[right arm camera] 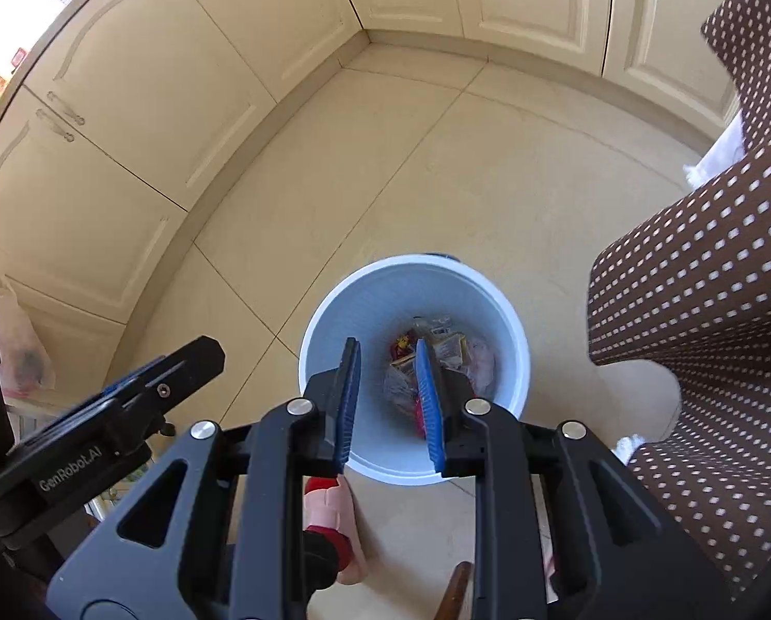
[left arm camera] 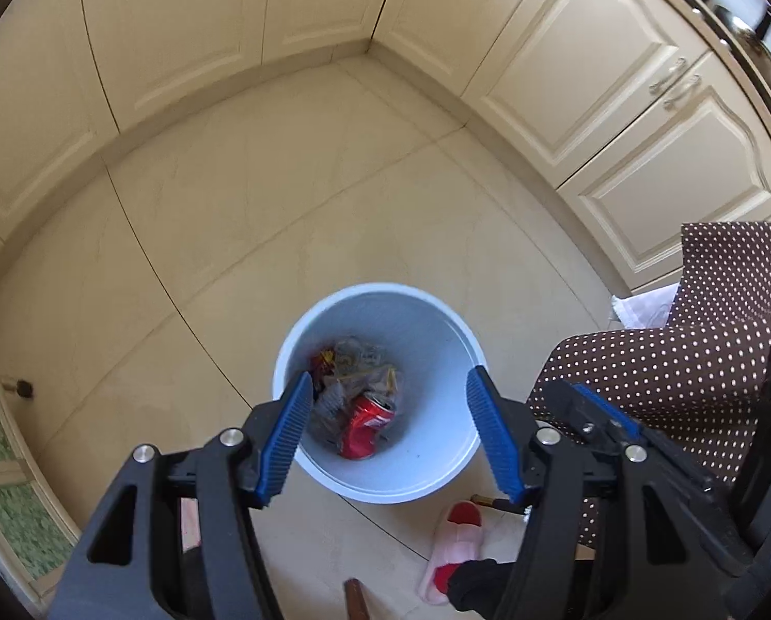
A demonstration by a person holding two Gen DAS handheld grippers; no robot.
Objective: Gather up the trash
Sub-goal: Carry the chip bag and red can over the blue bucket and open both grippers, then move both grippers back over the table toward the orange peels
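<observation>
Trash bin (left arm camera: 380,480), pale blue and round, stands on the tiled kitchen floor (left arm camera: 282,217) directly below and just ahead of both tools, its mouth open upward; the person's polka-dot clothing (left arm camera: 695,361) hangs close at the bin's right side, and a pink slipper (left arm camera: 452,542) lies on the tile just beside the near rim; inside the bin, at the bottom, sits the collected trash: clear crumpled wrappers (left arm camera: 354,367) toward the far side and a crushed red can (left arm camera: 367,426) nearer the tools, its long axis running roughly from near-left to far-right in the left wrist view; the left gripper (left arm camera: 390,434) is spread wide with nothing between its blue pads, framing the can from above; the right gripper (right arm camera: 388,403) stands narrowly parted, its pads apart and bare, aimed down over the same heap. Both tools look steeply down into the bin, well apart from its contents; neither seems nearer. No loose trash shows on the visible floor, so my guess is that the next move means searching away from the bin.
</observation>
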